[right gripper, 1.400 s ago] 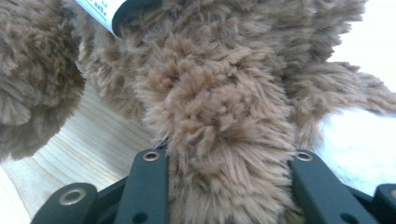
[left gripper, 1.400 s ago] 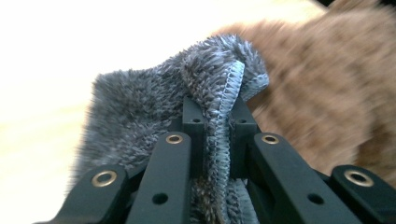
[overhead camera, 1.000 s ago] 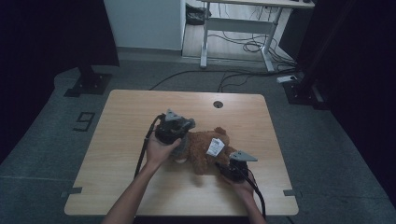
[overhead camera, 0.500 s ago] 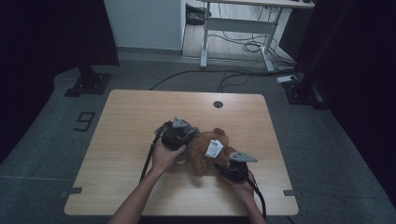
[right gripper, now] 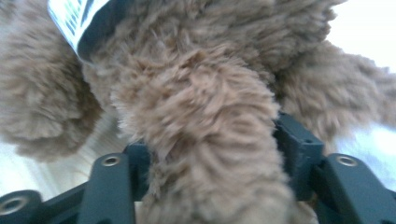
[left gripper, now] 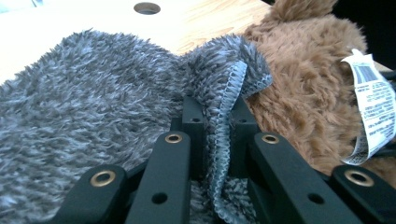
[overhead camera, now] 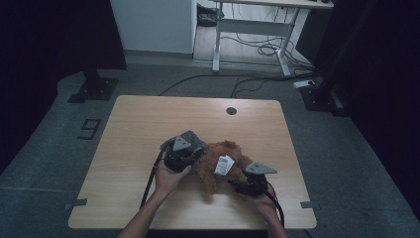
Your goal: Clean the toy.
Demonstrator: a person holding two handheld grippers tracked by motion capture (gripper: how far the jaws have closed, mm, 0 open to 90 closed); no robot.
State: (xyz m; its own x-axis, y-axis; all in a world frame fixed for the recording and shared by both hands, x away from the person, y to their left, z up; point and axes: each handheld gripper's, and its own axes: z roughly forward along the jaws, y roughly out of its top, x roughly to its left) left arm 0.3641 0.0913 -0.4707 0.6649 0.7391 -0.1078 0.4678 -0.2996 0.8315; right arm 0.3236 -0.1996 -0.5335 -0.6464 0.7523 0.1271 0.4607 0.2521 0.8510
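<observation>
A brown plush toy (overhead camera: 229,151) with a white tag (overhead camera: 224,165) lies on the wooden table (overhead camera: 148,119); its fur and tag (left gripper: 373,102) also show in the left gripper view. A grey fuzzy cloth (left gripper: 93,102) rests against its left side (overhead camera: 199,159). My left gripper (left gripper: 215,109) is shut on the cloth's stitched edge, right beside the toy (overhead camera: 185,161). My right gripper (right gripper: 212,135) sits at the toy's near right (overhead camera: 242,184). Its jaws have just been opening, and a thick plush limb (right gripper: 210,154) lies between them, no longer squeezed.
A round cable hole (overhead camera: 231,110) is in the table's far side. Cables trail from both grippers toward the near edge. Beyond the table stand a desk frame (overhead camera: 247,34) and loose floor cables.
My left hand has come down and to the right with the grey cloth, up against the plush toy. The right hand has stayed where it was.
</observation>
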